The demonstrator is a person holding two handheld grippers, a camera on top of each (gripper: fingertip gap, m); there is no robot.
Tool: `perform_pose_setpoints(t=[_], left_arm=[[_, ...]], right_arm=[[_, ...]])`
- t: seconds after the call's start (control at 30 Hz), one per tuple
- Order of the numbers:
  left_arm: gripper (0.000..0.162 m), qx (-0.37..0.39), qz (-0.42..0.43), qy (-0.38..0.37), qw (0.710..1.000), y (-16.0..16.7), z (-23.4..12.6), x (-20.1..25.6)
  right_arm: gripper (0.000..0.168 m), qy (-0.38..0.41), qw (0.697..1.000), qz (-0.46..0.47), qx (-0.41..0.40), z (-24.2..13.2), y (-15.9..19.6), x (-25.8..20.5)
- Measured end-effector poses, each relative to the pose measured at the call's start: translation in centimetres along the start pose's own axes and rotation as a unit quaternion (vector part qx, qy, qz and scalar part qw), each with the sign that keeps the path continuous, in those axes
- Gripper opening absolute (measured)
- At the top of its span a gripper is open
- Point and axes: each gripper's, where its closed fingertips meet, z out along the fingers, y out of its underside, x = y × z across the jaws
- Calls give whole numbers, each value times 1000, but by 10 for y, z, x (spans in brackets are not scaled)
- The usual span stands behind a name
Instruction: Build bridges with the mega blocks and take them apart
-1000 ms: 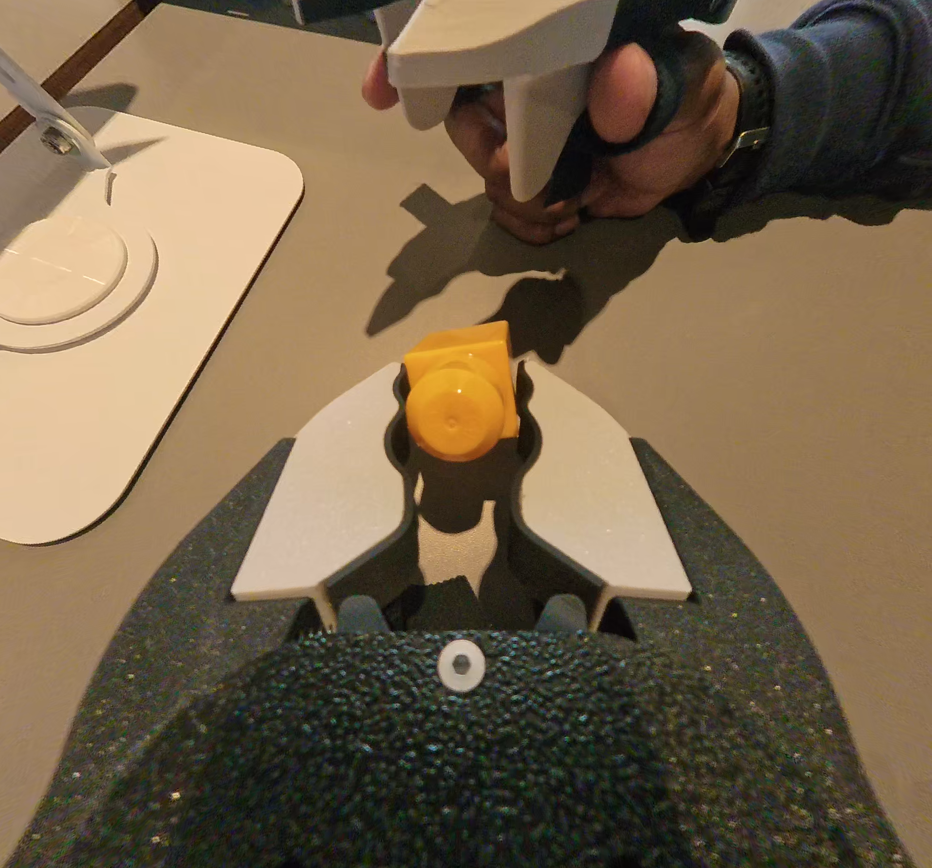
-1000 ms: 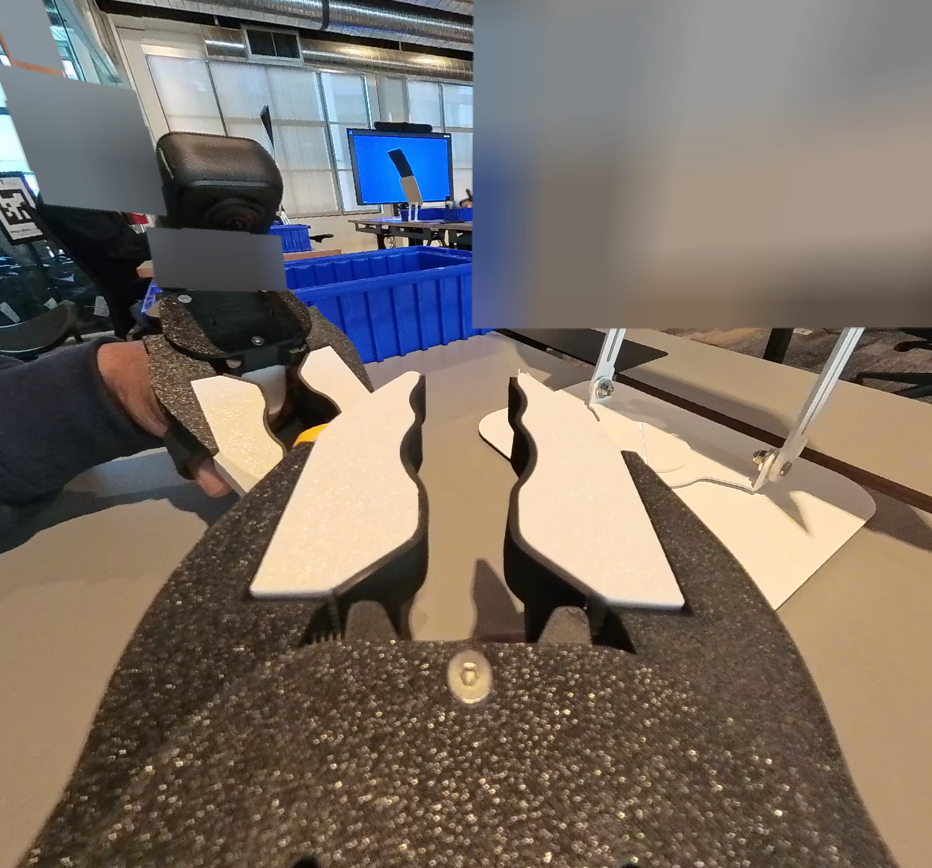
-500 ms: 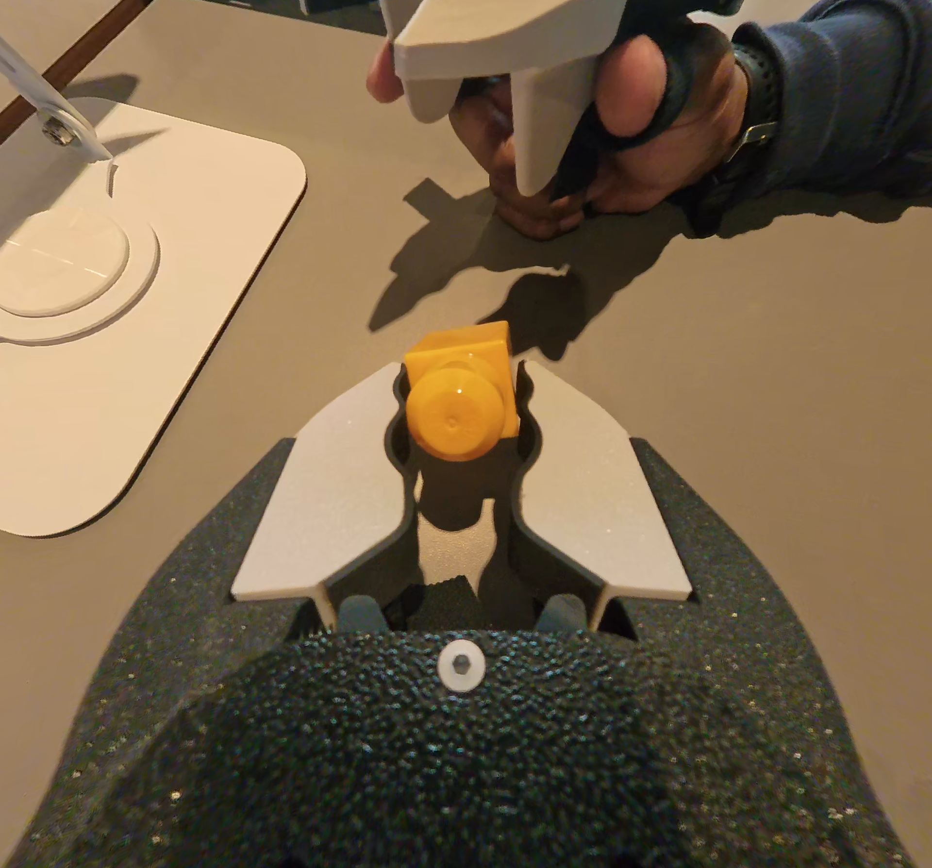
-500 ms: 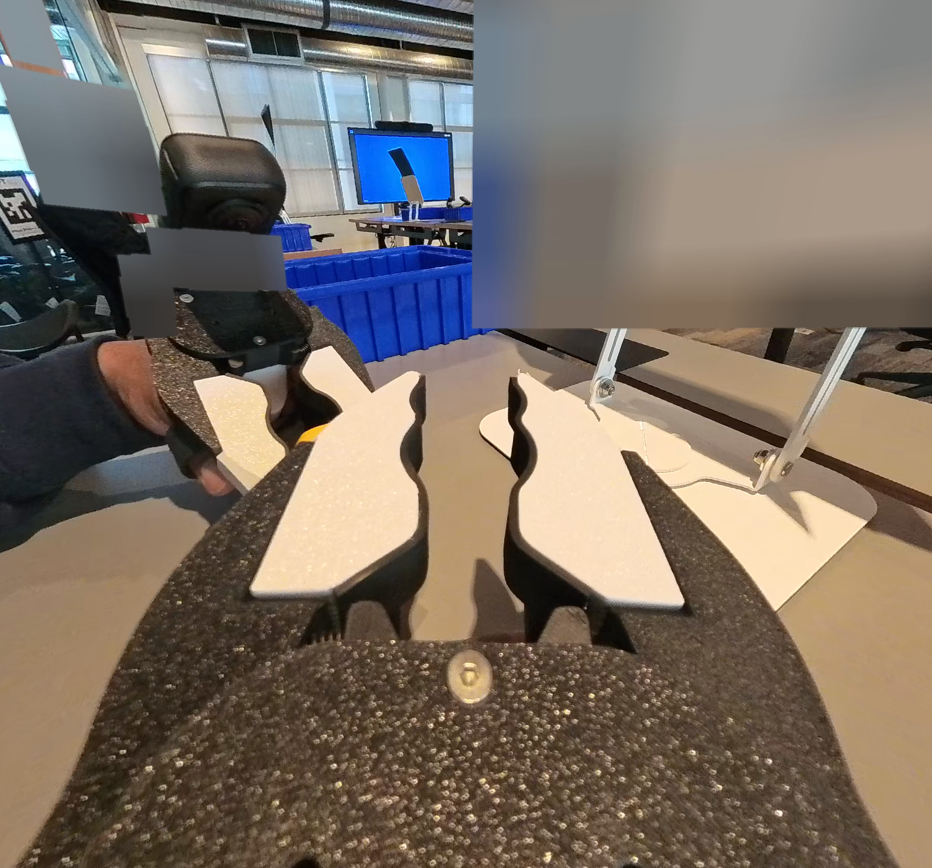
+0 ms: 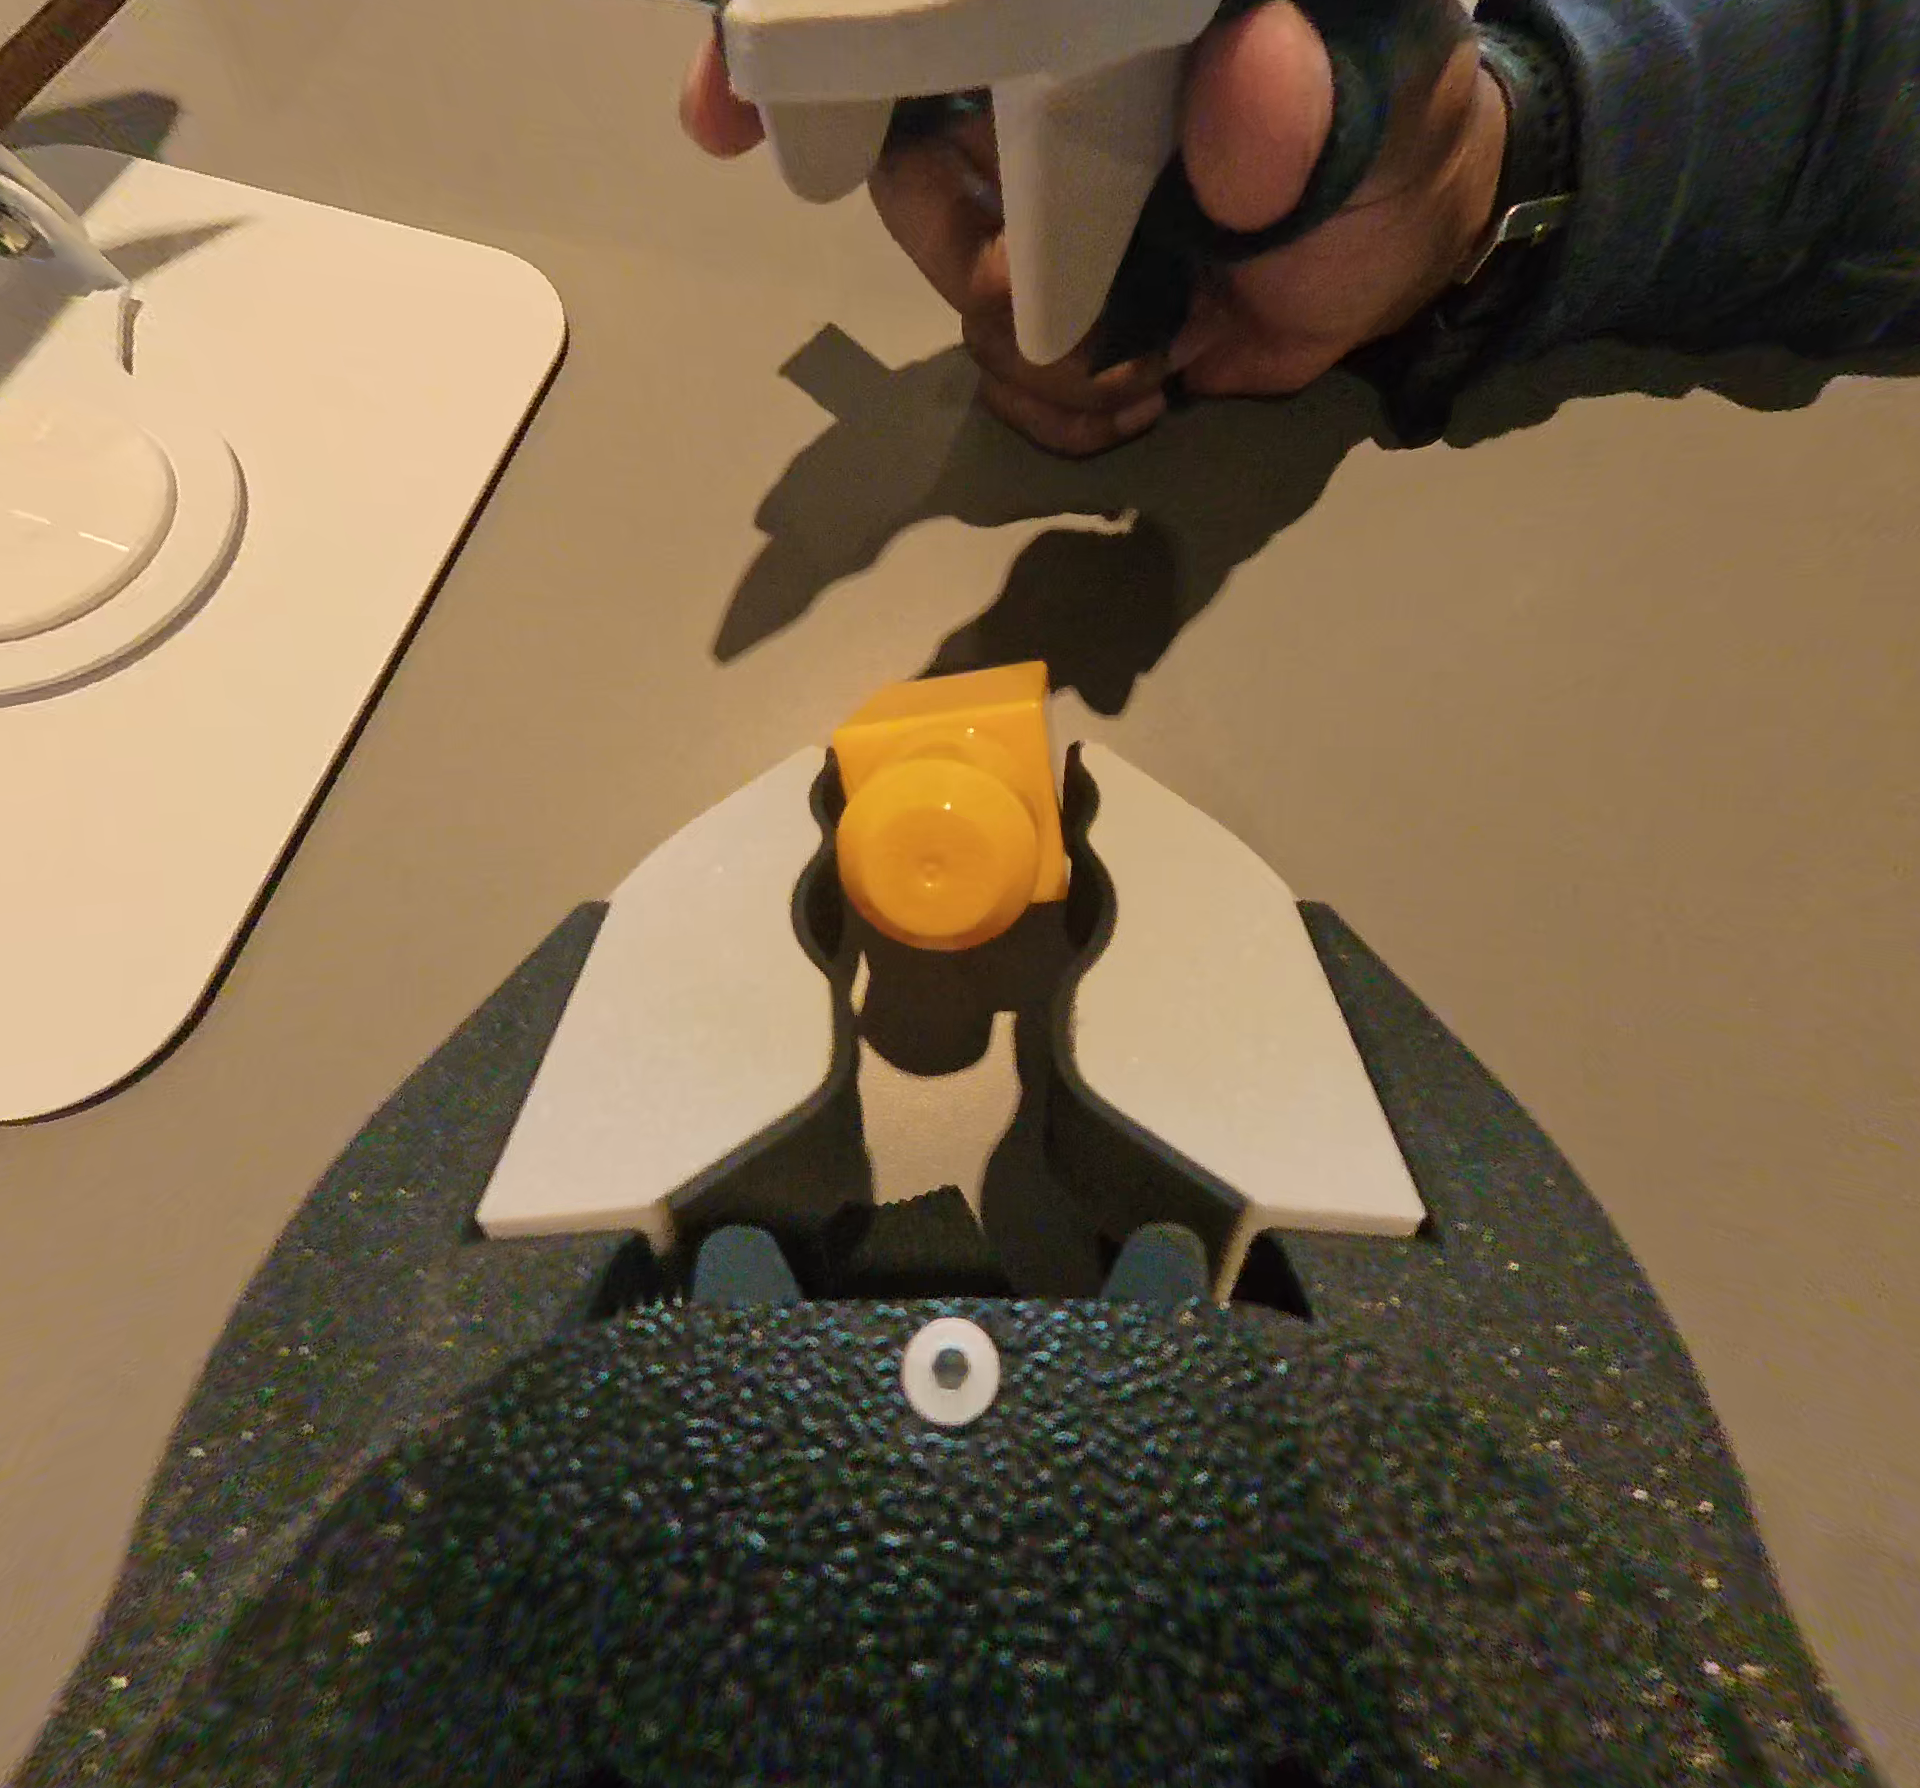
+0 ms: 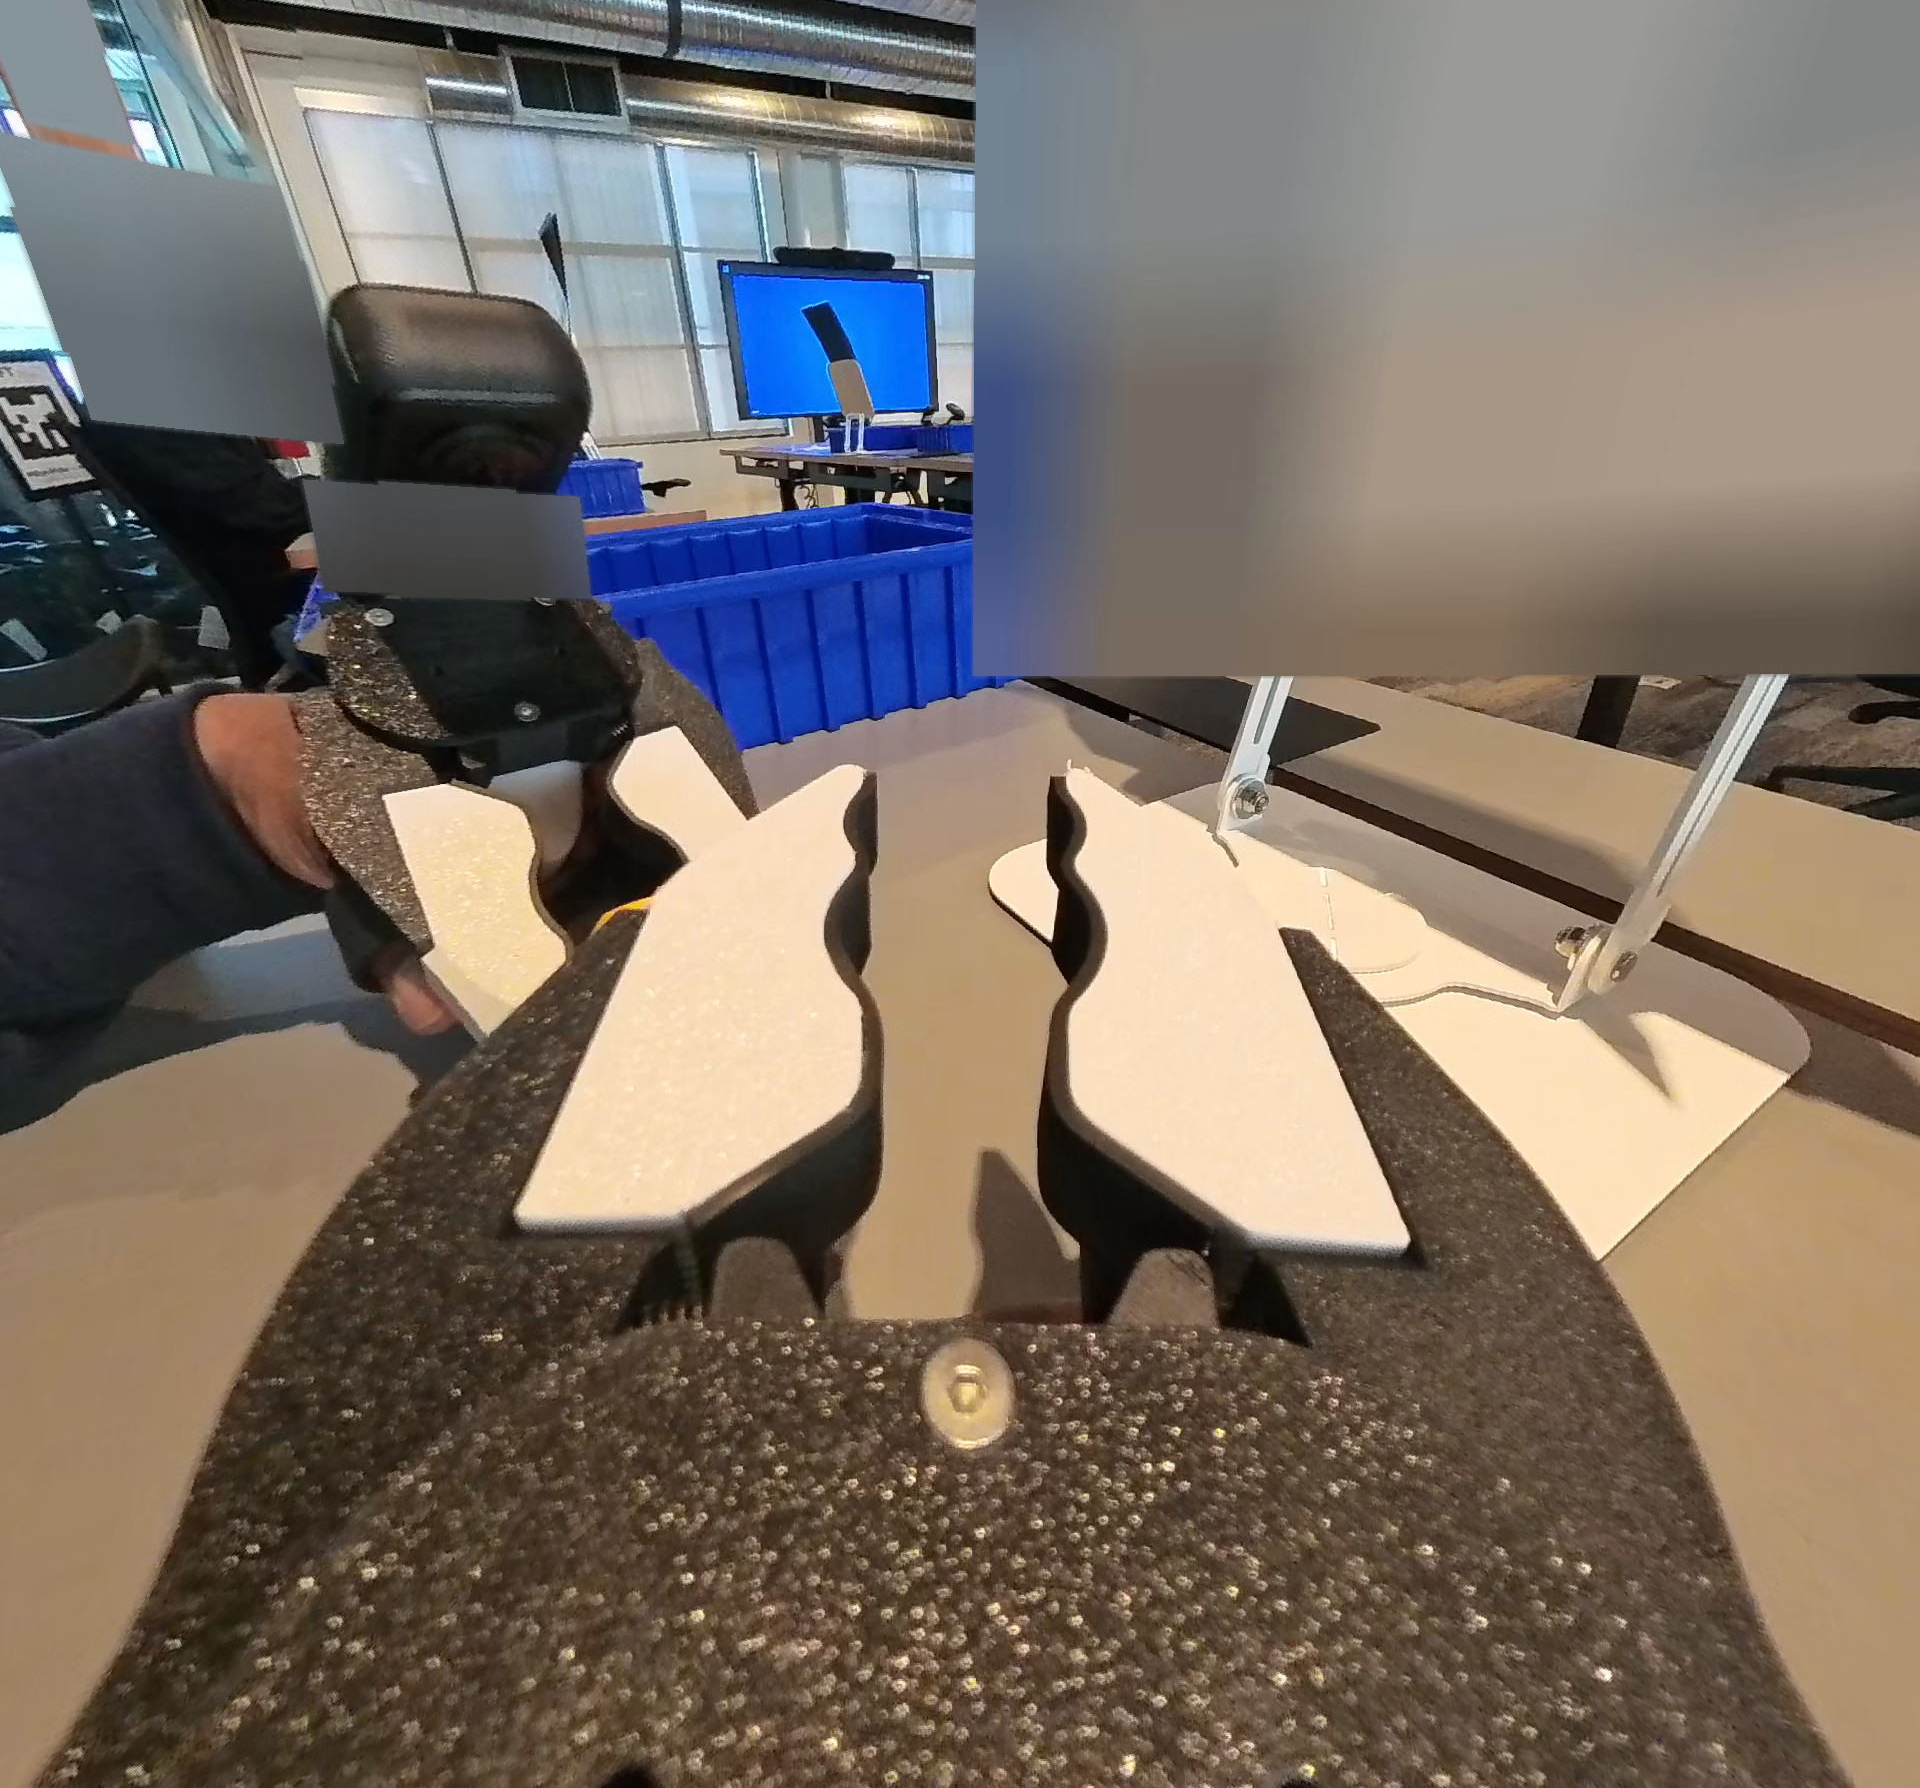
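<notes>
My left gripper [image 5: 948, 762] is shut on a small orange mega block [image 5: 951, 793], its round stud facing the camera, held just above the grey table. The right gripper [image 5: 935, 273] hangs open and empty above and beyond it, held by a hand in a dark sleeve. In the right wrist view my right gripper [image 6: 961, 788] is open with nothing between its fingers. The left gripper [image 6: 582, 855] shows at left there, with only a sliver of the orange block [image 6: 629, 910] visible behind my left finger. No other blocks are in view.
A white base plate [image 5: 208, 595] with a round recess lies on the table to the left; it also shows in the right wrist view [image 6: 1558, 1115] with two white metal struts. Blue bins [image 6: 790, 616] stand beyond the table's far edge. Tip to tip, the grippers are about 10 cm apart.
The left gripper with the orange block has barely moved. The right gripper has shifted slightly closer above it in the left wrist view.
</notes>
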Motion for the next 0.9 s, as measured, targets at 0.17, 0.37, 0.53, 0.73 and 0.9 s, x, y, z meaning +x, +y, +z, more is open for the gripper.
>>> perform_pose_setpoints(t=[0.17, 0.37, 0.53, 0.73, 0.9], left_arm=[[39, 1, -3, -3, 1000, 0, -1, -2], [39, -18, -7, -12, 1000, 6, -3, -4], [40, -51, -6, -35, 998, 12, -16, -8], [40, -96, -3, -44, 994, 23, -31, -5], [40, -119, 4, -35, 992, 28, -30, 2]], right_arm=[[31, -1, 1000, -1, 0, 0, 0, 0], [31, -2, 1000, -1, -2, 0, 1, -1], [31, -3, 1000, -2, -4, 1, 1, -1], [31, -4, 1000, -4, -7, 2, 2, -2], [31, -7, 1000, -5, -11, 2, 3, -3]])
